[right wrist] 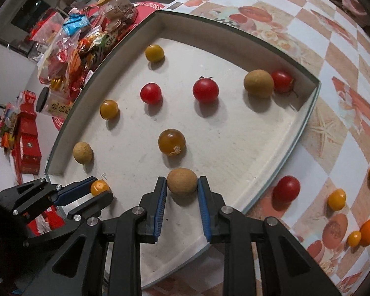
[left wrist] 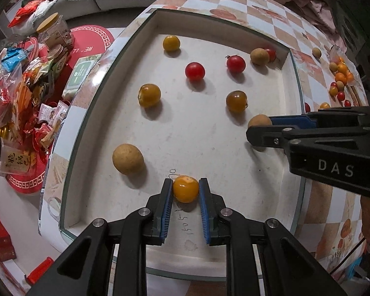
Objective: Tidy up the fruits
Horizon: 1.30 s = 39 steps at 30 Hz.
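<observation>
While the left gripper [left wrist: 185, 189] is pinching a small orange fruit [left wrist: 185, 189] between its blue pads at the near edge of the white tray [left wrist: 293, 93], the right gripper [right wrist: 181, 183] is clamping its jaws on a tan longan [right wrist: 182, 181] further right along the same near side. Both fruits are sitting low, at or just above the tray floor; whether they are touching it cannot be told.

Just beyond the longan, an amber fruit [right wrist: 171, 142] is lying near the tray's middle. To the left, another longan [right wrist: 82, 152] is resting close to the left wall, with an orange fruit [right wrist: 109, 109] farther back. Two red cherry tomatoes [right wrist: 150, 93] are sitting mid-tray, well apart, and a yellow fruit [right wrist: 154, 53] is lying near the far wall. In the far right corner, a longan is touching a third red tomato [right wrist: 281, 81].

Outside the tray, on the checkered tabletop [right wrist: 333, 56] to the right, a red tomato [right wrist: 286, 188] is lying just beside the rim, with more orange and red fruits scattered further right. Snack packets [left wrist: 24, 81] are crowding a surface to the left.
</observation>
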Each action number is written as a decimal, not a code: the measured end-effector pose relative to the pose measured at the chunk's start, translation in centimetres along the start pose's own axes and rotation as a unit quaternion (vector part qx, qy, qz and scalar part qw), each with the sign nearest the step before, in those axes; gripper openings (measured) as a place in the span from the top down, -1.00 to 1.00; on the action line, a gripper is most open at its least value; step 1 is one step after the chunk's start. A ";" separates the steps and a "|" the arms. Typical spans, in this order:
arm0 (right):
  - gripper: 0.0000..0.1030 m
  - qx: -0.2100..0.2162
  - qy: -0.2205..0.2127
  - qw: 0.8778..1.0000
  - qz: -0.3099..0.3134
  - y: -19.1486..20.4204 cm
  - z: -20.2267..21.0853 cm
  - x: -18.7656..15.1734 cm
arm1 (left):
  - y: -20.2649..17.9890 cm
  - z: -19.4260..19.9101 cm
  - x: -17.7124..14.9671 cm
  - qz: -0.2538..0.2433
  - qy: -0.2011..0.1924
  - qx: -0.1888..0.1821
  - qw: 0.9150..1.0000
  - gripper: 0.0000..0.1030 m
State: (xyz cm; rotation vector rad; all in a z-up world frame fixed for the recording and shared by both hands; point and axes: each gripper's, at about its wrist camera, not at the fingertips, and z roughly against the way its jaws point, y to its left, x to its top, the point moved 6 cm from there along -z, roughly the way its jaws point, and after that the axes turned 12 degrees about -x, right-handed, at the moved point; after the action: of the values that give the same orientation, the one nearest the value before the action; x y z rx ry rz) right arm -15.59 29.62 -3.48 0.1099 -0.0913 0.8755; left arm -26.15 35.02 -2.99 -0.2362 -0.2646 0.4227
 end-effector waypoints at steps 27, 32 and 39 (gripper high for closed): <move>0.45 0.000 -0.001 1.000 0.002 -0.1 0.3 0.0 | 0.0 0.0 -0.2 -0.002 0.013 -0.022 1.000 -0.51; 0.41 0.001 -0.001 1.000 0.000 -0.1 0.3 -0.1 | 0.0 0.4 0.1 -0.002 0.004 -0.016 1.000 -0.82; -0.12 0.004 -0.005 1.000 -0.003 0.1 0.7 0.1 | 0.3 0.5 0.1 0.002 0.014 -0.007 1.000 -0.83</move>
State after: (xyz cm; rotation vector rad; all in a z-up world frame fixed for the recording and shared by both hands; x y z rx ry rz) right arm -15.64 29.66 -2.80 0.1224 -0.0959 0.8703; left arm -26.35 35.45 -2.58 -0.2570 -0.2395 0.4203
